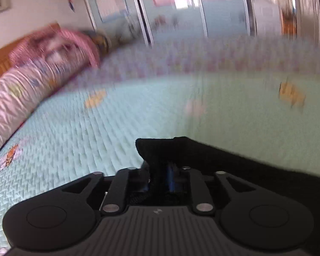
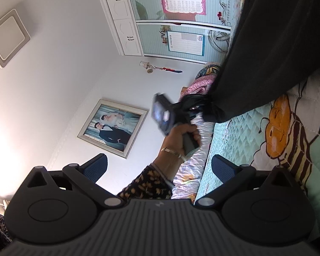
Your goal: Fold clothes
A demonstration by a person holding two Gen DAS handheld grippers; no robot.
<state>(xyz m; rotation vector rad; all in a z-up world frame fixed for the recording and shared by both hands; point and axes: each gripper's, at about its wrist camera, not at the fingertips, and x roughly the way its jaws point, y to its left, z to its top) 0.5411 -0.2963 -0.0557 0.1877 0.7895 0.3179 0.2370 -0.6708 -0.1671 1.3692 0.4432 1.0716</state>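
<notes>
Left tongs point(image 1: 157, 170) pinch the black cloth garment point(image 1: 234, 162) over the mint quilted bed point(image 1: 74, 132) — right tongs point(image 2: 159, 167) gape empty — folding barely begun

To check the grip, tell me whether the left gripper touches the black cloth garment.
Touching. Left wrist view: the black cloth garment lies between and over the left gripper fingers.
</notes>
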